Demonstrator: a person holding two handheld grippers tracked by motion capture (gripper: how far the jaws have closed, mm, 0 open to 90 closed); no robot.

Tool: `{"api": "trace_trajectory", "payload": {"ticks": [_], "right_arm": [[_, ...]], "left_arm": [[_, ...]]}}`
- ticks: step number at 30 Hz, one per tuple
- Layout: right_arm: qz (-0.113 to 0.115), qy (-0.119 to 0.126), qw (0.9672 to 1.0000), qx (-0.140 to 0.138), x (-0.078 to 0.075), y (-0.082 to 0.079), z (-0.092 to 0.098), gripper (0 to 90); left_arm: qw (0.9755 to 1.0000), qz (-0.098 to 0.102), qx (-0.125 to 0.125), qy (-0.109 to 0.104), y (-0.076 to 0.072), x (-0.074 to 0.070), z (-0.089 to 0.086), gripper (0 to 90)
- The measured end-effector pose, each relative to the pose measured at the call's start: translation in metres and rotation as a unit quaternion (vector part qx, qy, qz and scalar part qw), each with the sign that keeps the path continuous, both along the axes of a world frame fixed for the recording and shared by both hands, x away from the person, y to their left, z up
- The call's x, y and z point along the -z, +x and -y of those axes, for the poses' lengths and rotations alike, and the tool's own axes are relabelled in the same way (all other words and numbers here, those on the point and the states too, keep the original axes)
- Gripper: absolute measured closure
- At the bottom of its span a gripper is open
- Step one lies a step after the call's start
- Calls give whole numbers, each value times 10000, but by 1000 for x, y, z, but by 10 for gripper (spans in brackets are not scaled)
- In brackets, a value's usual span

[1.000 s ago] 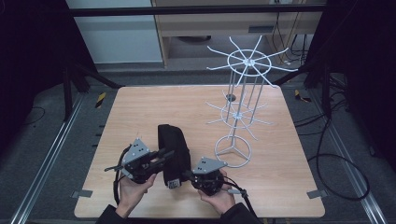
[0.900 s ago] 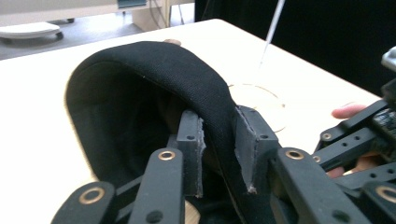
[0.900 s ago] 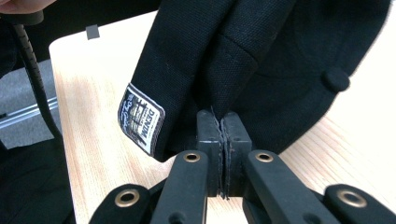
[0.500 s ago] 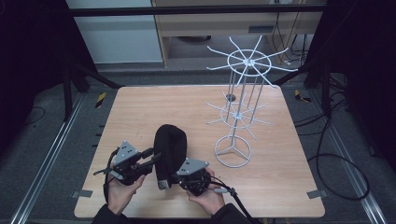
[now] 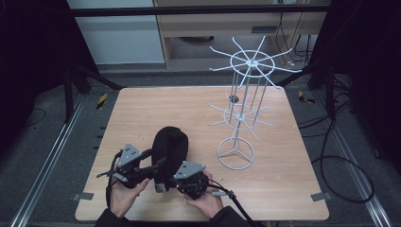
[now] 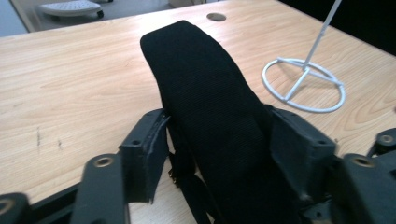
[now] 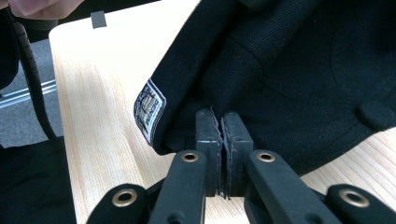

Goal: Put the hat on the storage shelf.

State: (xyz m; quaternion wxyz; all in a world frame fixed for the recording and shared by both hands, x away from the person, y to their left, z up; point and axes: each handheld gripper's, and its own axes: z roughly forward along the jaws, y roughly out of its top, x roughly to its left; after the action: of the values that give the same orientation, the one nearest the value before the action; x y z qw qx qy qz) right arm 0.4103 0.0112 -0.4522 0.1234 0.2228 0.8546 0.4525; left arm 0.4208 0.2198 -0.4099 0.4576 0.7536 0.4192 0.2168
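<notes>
So both grippers were working a black cap (image 5: 170, 149) at the near edge of the worktop (image 5: 142, 109), a bit left of centre and well apart from the white wire display stand (image 5: 239, 118) on the right side. The cap looked lifted or propped up between the two tools rather than lying flat, though I couldn't tell whether any part of it touched the wood.

The right gripper (image 7: 223, 135) had its jaws pinched tight on a fold of the cap's fabric, right beside the little woven label (image 7: 148, 108). That grip looked solid. The left gripper (image 6: 219, 154) had its jaws spread wide with the cap's brim or band running between them. In the left gripper view the black material sat close against both pads, but I couldn't say for sure they were squeezing it, so I'd call that one straddling the cap, not clamped.

My read was that this was the pick-up and reorient step, getting the cap into a shape that could go on the stand. Next move would probably need the left jaws to close on the cap for a proper two-handed hold, then a lift and carry to the right toward one of the wire arms, keeping the fabric from snagging.
</notes>
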Motion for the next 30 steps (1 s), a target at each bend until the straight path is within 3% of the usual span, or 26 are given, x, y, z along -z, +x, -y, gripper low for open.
{"api": "trace_trajectory", "payload": {"ticks": [5, 10, 14, 22, 28, 30], "right_arm": [[23, 48, 10000, 6, 2, 0, -2, 825], [99, 74, 9999, 7, 3, -2, -4, 763], [137, 215, 9997, 48, -1, -1, 1, 737], [153, 185, 9994, 240, 1, 0, 20, 717], [67, 127, 9990, 422, 7, 3, 36, 709], [82, 102, 9988, 463, 8, 4, 40, 705]], "left_arm": [[9997, -183, -160, -38, 3, 2, -9, 476], [9991, -280, -314, 91, 6, 9, -16, 512], [9984, -384, -414, 11, 9, 11, -25, 546], [9969, -354, -706, -63, 12, 14, -40, 562], [9936, -412, -1053, 8, 15, 22, -52, 537], [9912, -370, -1250, 221, 16, 25, -55, 536]]}}
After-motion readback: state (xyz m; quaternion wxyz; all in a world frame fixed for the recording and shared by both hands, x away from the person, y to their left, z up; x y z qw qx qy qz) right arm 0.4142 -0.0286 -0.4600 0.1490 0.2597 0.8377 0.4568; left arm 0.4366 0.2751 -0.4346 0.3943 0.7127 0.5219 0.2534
